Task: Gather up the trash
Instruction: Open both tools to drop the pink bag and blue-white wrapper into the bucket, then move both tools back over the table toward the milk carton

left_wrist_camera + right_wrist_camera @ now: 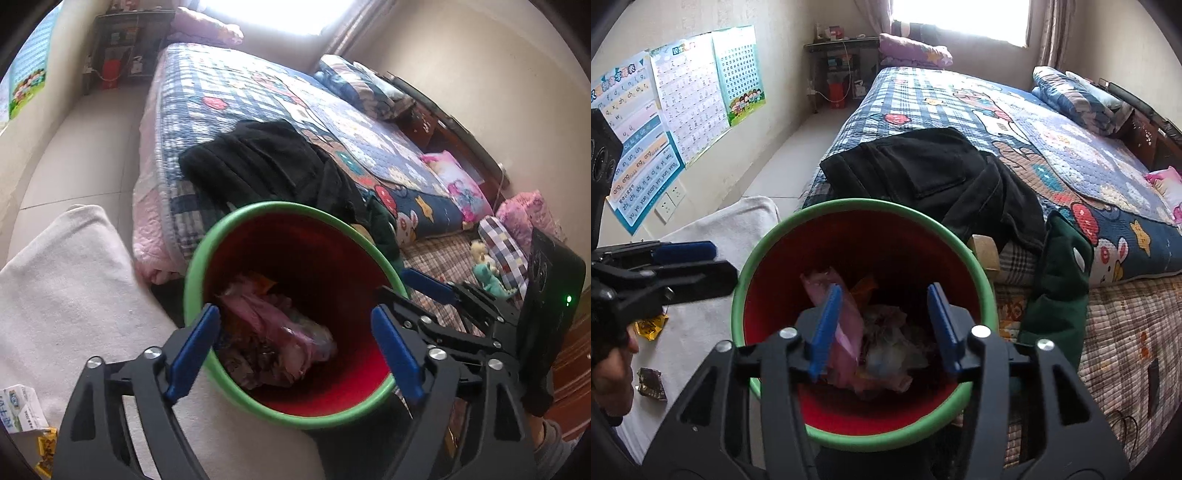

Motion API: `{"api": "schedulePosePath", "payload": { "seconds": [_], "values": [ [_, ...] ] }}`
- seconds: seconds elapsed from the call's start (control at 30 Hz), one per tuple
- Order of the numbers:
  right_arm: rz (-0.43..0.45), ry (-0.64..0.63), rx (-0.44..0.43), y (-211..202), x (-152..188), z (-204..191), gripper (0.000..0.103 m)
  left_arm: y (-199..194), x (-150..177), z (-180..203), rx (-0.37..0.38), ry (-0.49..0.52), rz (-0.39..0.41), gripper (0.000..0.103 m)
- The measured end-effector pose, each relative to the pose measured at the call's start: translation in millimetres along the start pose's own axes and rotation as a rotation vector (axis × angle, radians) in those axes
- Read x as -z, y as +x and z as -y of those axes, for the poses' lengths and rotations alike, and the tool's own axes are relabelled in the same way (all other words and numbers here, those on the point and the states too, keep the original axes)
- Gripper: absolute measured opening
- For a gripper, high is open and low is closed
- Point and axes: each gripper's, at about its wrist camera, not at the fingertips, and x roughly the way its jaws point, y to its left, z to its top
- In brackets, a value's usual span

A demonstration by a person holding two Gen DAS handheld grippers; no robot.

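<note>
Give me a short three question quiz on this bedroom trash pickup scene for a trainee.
1. True or false: the bin already holds trash.
2. Which litter lies on the white cloth beside the bin? A) yellow wrapper B) glass bottle C) banana peel
3. What is between the fingers of the right gripper?

Key:
1. True; a pink wrapper and crumpled bits lie inside.
2. A.
3. Nothing held; they stand apart above the bin. The left gripper is empty too.
</note>
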Motion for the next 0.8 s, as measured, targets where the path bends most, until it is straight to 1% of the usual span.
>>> {"api": "schedulePosePath", "payload": {
  "seconds": [0.03,0.07,0.1,0.13,0.17,0.2,0.23,0.37,0.5,0.7,0.8],
  "values": [
    [0.001,0.000,0.001,-1,0,0,0.065,-3,0,-3,-0.001,-0.009,0.007,0.087],
    [0.005,0.000,0.005,-2,0,-1,0.072,-7,0,-7,-0.009,-0.018,0.014,0.088],
    [0.011,-0.002,0.010,-4,0,-2,0.082,-10,0,-9,-0.019,-0.023,0.019,0.090],
    [0.018,-0.005,0.014,-7,0,-4,0.087,-14,1,-11,-0.031,-0.028,0.027,0.093],
    [0.025,-0.011,0.018,-10,0,-7,0.090,-20,2,-14,-0.050,-0.033,0.039,0.095],
    [0.031,-0.019,0.024,-13,0,-10,0.096,-24,2,-14,-0.062,-0.035,0.046,0.095],
    [0.035,-0.026,0.028,-15,-1,-12,0.098,-29,2,-16,-0.083,-0.036,0.054,0.095],
    [0.042,-0.066,0.028,-25,-3,-30,0.098,-55,6,-25,-0.152,-0.038,0.088,0.095],
    [0.056,-0.095,0.000,-36,-4,-52,0.098,-84,14,-38,-0.193,-0.067,0.111,0.095],
    [0.071,-0.172,-0.045,-50,-5,-101,0.098,-137,30,-70,-0.272,-0.124,0.161,0.095],
    [0.074,-0.212,-0.076,-53,-5,-126,0.098,-165,43,-90,-0.325,-0.154,0.189,0.095]
  ]
}}
